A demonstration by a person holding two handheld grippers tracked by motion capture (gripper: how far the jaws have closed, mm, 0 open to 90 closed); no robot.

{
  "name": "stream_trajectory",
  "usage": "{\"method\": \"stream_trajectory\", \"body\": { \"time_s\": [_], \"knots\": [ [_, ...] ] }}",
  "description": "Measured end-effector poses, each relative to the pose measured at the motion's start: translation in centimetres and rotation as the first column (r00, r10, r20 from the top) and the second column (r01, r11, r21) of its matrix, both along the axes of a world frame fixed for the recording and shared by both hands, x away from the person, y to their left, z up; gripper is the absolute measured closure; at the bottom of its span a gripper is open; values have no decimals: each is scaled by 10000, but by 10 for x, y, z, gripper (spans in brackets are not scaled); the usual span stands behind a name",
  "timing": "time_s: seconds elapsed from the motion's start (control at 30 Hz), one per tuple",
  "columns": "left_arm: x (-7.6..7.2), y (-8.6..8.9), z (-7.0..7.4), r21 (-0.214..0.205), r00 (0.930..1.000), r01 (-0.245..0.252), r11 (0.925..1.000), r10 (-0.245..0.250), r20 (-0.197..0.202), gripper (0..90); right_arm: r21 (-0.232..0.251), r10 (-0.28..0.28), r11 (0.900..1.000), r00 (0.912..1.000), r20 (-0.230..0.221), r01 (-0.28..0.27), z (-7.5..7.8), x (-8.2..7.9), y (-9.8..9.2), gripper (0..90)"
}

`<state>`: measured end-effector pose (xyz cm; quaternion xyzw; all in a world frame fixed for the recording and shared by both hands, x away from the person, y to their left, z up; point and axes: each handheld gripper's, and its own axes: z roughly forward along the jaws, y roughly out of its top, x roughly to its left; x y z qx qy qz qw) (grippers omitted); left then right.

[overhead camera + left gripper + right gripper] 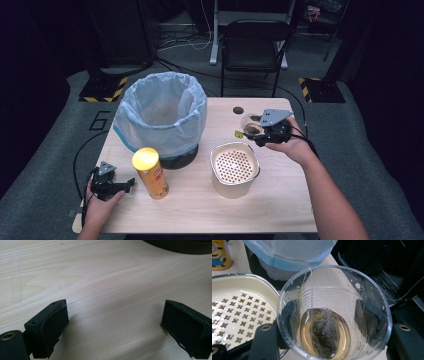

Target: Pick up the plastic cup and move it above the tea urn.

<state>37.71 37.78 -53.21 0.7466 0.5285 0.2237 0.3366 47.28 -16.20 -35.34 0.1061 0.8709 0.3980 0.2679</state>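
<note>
- Right now our right gripper (261,131) is clenched around a clear plastic cup (334,312), one black jaw pressing each side of its wall.
- Inside the cup, a tea bag (325,333) sits in a shallow pool of amber tea; its string (311,290) runs up over the rim.
- The cup stands upright, its long axis vertical, open mouth up.
- Just beside these jaws, toward us, is a cream strainer basket (234,165) with a perforated floor; that short gap likely decides the coming move.
- Farther out stands a bin lined with a blue bag (161,112).
- Our left gripper (112,186) rests well away, jaws released and empty over bare wood table (105,285), beside a yellow-lidded chip can (150,172).
- The right hand is clearly nearer.
</note>
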Motion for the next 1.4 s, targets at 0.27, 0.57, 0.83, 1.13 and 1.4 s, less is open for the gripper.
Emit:
{"method": "stream_trajectory", "body": {
  "time_s": [0.27,0.57,0.83,1.13,1.4],
  "knots": [
    [0,0,0,-6,10000,-6,10000,6,-3,69,-328,334,9990,9983,488,-318,0,-1,9,372],
    [0,0,0,0,10000,0,10000,0,-4,69,-1095,816,9917,9881,1307,-674,-1,-13,17,374],
    [0,0,0,-4,10000,-5,10000,5,-5,69,-1350,947,9883,9787,1819,-706,-2,-19,20,373],
    [0,0,0,-5,10000,-3,10000,3,-5,69,-1781,1147,9812,9663,2307,-739,-3,-27,24,376],
    [0,0,0,17,10000,12,10000,-12,0,69,-3252,1356,9456,9156,3785,-56,-13,-45,33,380]
  ]
}}
